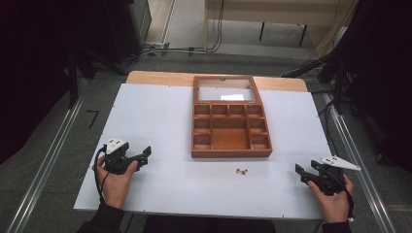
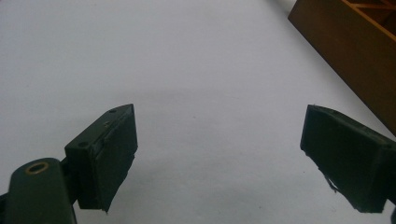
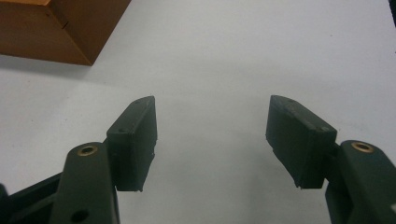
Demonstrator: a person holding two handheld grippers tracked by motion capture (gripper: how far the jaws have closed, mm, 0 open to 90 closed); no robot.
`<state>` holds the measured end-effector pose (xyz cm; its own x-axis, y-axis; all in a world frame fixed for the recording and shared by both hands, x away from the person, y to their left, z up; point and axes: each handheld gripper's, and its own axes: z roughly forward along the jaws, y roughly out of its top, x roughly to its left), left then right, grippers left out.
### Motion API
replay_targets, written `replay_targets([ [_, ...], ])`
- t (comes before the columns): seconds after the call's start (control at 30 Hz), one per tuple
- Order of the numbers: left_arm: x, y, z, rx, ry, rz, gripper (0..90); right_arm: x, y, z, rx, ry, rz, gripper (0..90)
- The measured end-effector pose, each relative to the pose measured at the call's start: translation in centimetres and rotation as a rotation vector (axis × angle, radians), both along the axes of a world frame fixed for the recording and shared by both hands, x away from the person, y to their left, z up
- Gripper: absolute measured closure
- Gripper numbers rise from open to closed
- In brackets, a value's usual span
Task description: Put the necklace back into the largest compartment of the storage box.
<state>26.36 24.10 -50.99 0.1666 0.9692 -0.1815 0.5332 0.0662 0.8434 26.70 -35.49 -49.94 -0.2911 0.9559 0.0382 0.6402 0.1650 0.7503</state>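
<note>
High view: your box (image 1: 231, 130) sits open mid-table, compartments bare; small copper bits (image 1: 241, 171) lie just beside its front at 6 o'clock. Left gripper view: your left gripper (image 2: 219, 158) gapes wide, empty. Right gripper view: your right gripper (image 3: 212, 140) likewise.

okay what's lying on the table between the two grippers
In the high view, between the left gripper and the right gripper, small copper-coloured bits lie on the white table.
</note>
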Motion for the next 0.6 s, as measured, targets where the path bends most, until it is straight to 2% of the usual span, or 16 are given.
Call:
replay_targets([
  [0.6, -0.06, -0.20, 0.01, 0.001, -0.001, -0.006, 11.6, -0.08, 0.77, -0.10, -0.005, 0.004, 0.025, 32.1],
])
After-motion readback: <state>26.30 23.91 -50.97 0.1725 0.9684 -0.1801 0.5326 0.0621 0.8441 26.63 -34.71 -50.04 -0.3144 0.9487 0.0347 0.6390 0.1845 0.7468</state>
